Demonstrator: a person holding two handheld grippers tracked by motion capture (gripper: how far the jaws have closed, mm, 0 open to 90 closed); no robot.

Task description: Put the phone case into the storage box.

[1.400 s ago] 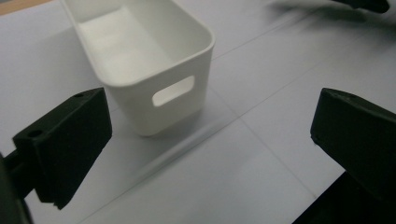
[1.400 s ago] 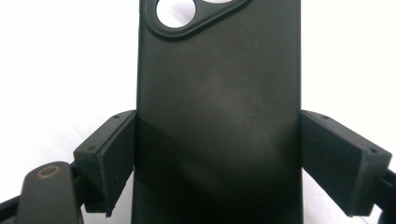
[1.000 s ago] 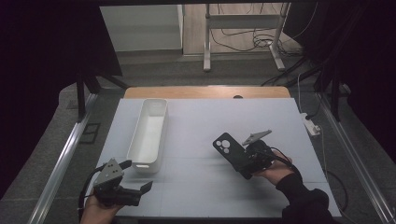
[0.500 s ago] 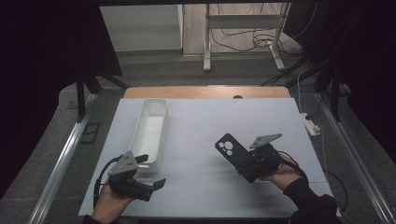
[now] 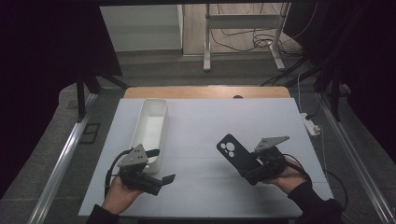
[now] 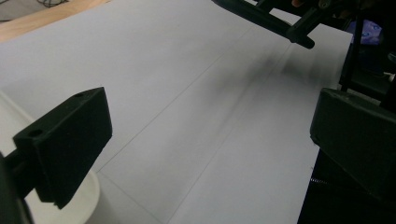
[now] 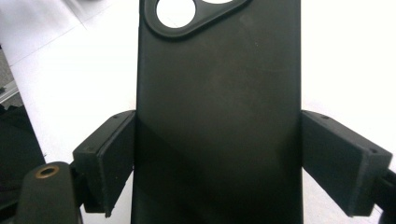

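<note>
Left gripper shifted forward and inward since the earlier frame, jaws spread wide and empty beside white tray, right gripper barely moved, clamped on black phone case lifted above white table

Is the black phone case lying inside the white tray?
No, the right hand-held gripper holds the black phone case apart from the white tray.

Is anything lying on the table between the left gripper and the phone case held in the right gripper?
No. In the high view, only bare white table separates the left gripper from the phone case.
</note>
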